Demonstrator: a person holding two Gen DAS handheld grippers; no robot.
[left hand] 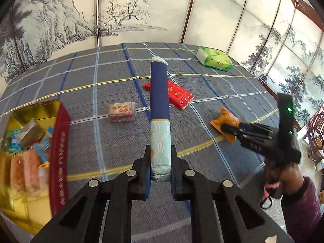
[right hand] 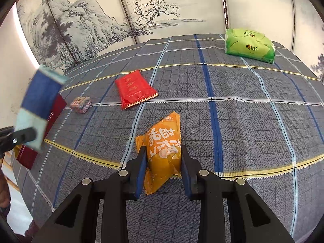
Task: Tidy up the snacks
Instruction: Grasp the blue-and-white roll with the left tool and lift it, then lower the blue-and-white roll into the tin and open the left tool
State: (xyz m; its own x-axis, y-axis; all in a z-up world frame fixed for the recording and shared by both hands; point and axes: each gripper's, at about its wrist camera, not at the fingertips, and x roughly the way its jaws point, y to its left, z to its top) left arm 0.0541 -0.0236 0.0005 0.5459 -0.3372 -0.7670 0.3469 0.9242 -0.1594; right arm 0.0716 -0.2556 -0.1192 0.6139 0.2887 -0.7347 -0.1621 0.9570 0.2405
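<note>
My left gripper (left hand: pixel 160 149) is shut on the pale end of a long navy and light-blue snack pack (left hand: pixel 159 101), held off the cloth and pointing away. The same pack (right hand: pixel 38 101) shows at the left edge of the right wrist view. My right gripper (right hand: pixel 163 148) is shut on an orange snack packet (right hand: pixel 164 139) that lies on the plaid tablecloth; that packet (left hand: pixel 224 119) appears again at the right of the left wrist view. A red tin (left hand: pixel 59 151) with a gold inside stands at the left, holding several snacks.
On the cloth lie a red packet (left hand: pixel 179 96), a small pink pack (left hand: pixel 121 112) and, at the far right, a green tissue pack (left hand: pixel 214 58). A painted folding screen (left hand: pixel 125 16) rings the table. A person's hand (left hand: pixel 289 174) holds the right gripper.
</note>
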